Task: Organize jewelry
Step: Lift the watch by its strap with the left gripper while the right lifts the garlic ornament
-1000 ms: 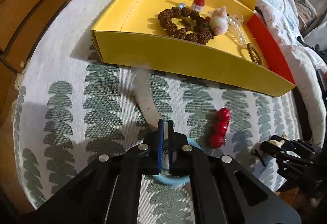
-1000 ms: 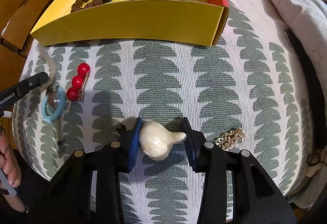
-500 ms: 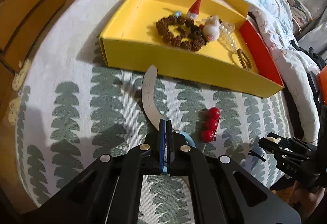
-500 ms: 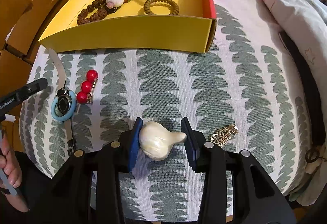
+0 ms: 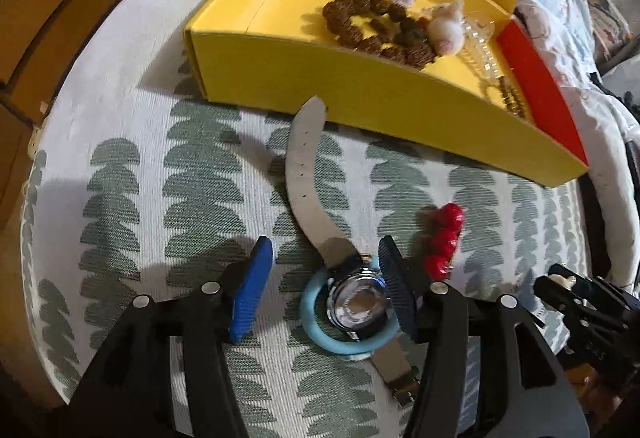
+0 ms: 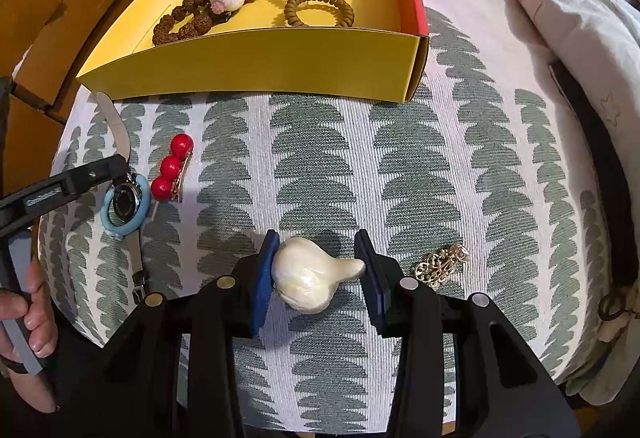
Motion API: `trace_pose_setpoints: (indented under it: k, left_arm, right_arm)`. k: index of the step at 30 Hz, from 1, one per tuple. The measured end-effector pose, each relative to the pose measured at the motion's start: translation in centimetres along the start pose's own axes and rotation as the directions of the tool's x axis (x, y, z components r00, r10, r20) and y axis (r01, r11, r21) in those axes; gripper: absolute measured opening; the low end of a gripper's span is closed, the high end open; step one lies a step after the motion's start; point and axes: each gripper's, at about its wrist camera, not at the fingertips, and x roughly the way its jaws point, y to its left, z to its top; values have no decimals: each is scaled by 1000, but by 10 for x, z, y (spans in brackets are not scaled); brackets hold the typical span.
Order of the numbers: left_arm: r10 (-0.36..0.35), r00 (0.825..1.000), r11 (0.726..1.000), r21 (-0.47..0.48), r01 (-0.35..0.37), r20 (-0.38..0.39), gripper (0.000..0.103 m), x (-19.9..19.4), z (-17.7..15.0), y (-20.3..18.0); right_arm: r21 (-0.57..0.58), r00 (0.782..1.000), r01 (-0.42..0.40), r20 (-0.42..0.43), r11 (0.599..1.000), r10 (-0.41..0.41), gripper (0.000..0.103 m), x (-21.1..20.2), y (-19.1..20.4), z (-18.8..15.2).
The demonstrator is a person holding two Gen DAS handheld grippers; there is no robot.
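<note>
**Mia:** Look, since a moment ago the left gripper (image 5: 326, 286) has let go of the watch (image 5: 358, 304). Its blue fingers are wide apart now, and the watch lies flat on the cloth (image 5: 200, 178), low in the middle of the picture.

**Ben:** And the right gripper (image 6: 318, 274)?

**Mia:** Closed on the smooth, shiny pearl clip (image 6: 308, 278), low in its picture. That round shape could slip out. The yellow box (image 6: 256, 66) is far up top.

left gripper (image 5: 326, 284): black arms, ribbed blue pads, silver screws | right gripper (image 6: 319, 274): same black build, blue pads, silver screws | hand (image 6: 30, 312): bare skin, grey handle
</note>
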Motion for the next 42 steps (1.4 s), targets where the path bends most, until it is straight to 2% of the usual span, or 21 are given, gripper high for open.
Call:
trace_pose_setpoints:
  k: [8, 9, 10, 15, 20, 31, 36, 42]
  left_arm:
    - [67, 998, 998, 17, -67, 15, 56, 12, 4, -11]
    - [76, 997, 997, 19, -76, 21, 54, 13, 4, -13]
    - [91, 995, 995, 28, -92, 30, 32, 15, 3, -15]
    - [119, 992, 992, 29, -120, 35, 31, 18, 6, -19]
    - [141, 989, 989, 42, -143, 47, 25, 15, 1, -25]
    - [58, 996, 997, 38, -61, 73, 20, -20, -10, -19]
    - [40, 994, 999, 25, -43, 103, 20, -33, -7, -13]
    - [23, 985, 999, 44, -31, 168, 20, -62, -8, -17]
  right_arm:
    - [-3, 1000, 3, -3, 1000, -3, 40, 1, 2, 0]
    - [-4, 1000, 6, -4, 1000, -6, 40, 1, 2, 0]
    - [-5, 1000, 9, -6, 1000, -9, 40, 1, 2, -1]
    - [-7, 1000, 11, -4, 1000, -11, 40, 1, 2, -1]
    - [-2, 1000, 10, 4, 1000, -10, 40, -4, -1, -1]
    - [7, 1000, 11, 24, 1000, -11, 40, -11, -3, -1]
    - [6, 1000, 14, 27, 1000, -14, 40, -12, -1, -1]
    - [28, 997, 3, 72, 1000, -5, 40, -25, -3, 1]
